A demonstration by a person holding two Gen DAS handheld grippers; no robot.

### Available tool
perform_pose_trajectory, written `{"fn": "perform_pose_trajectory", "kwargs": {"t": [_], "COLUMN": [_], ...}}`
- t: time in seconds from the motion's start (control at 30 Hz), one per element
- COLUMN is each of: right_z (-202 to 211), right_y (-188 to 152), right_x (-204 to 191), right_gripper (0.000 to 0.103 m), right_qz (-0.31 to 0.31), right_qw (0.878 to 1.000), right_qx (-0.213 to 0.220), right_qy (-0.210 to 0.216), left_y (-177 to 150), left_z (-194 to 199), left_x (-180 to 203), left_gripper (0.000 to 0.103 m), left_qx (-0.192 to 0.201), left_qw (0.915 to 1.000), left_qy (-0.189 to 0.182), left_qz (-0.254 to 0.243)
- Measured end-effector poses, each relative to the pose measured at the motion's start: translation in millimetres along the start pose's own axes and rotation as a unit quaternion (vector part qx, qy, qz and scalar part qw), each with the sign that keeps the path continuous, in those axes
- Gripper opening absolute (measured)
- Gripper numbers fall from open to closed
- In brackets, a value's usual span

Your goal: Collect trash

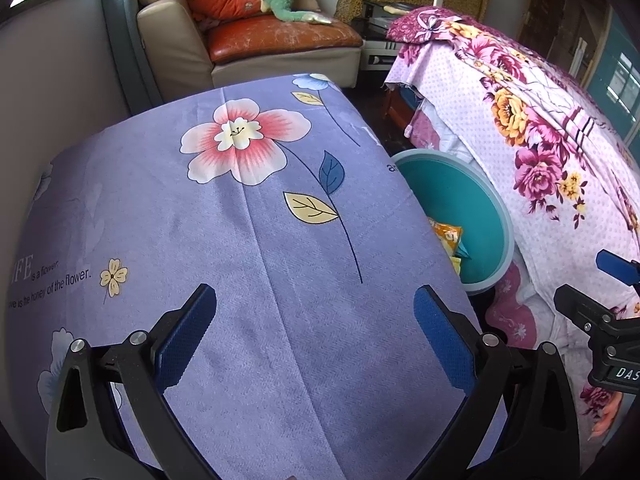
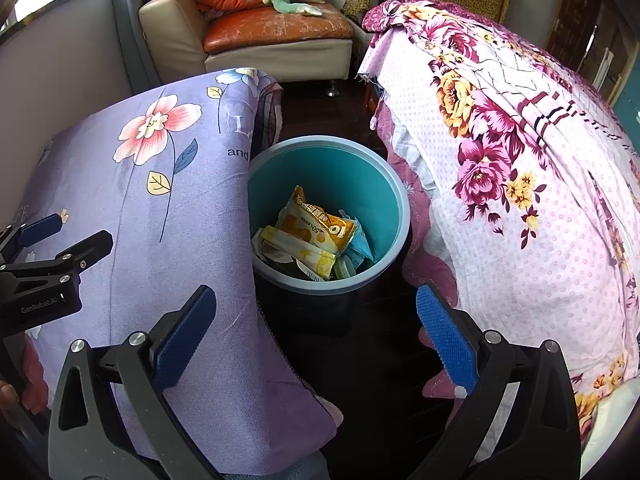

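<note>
A teal bin (image 2: pixel 372 184) with a pale blue rim stands on the dark floor between the purple flowered table and the pink flowered bed. Inside lie an orange snack wrapper (image 2: pixel 320 226), a yellow packet (image 2: pixel 316 258) and other crumpled wrappers. My right gripper (image 2: pixel 316 340) hovers open and empty above the bin's near side. My left gripper (image 1: pixel 314 340) is open over the purple cloth (image 1: pixel 240 240), holding nothing. In the left wrist view the bin (image 1: pixel 472 196) peeks out past the table's right edge, with the orange wrapper (image 1: pixel 448 236) partly hidden.
The purple cloth (image 2: pixel 140 184) drapes a table left of the bin. A bed with a pink floral cover (image 2: pixel 520 184) rises on the right. A beige sofa (image 2: pixel 256 36) with orange cushion and plush toys sits at the back. The gap between table and bed is narrow.
</note>
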State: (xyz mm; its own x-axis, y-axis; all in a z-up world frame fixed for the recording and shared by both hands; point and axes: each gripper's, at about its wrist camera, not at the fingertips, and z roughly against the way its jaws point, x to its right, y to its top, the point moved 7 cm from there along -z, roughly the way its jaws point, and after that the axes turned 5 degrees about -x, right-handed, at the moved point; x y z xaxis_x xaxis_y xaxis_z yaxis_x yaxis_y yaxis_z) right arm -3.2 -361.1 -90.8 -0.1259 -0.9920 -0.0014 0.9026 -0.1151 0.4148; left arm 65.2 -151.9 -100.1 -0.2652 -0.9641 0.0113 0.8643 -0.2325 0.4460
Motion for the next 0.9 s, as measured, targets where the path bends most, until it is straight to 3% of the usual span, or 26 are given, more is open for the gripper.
{"fn": "perform_pose_trajectory", "kwargs": {"t": [0.27,0.9], "right_z": [-8.9,-25.0], "right_y": [0.9,9.2], "right_x": [1.1,1.0], "right_gripper": [0.096,0.096], "right_qz": [-0.005,-0.005], "right_qw": [1.0,1.0], "right_qx": [-0.007,-0.02], "right_qy": [0.003,0.001], "left_y": [0.9,6.7], "left_z": [-5.6,-20.2], "left_x": [2.1,-7.4], "left_gripper": [0.099,0.099], "left_qx": [0.003,0.003], "left_qw": [0.9999,0.9999], "left_qy": [-0.01,0.014], "left_qz": [-0.005,-0.006]}}
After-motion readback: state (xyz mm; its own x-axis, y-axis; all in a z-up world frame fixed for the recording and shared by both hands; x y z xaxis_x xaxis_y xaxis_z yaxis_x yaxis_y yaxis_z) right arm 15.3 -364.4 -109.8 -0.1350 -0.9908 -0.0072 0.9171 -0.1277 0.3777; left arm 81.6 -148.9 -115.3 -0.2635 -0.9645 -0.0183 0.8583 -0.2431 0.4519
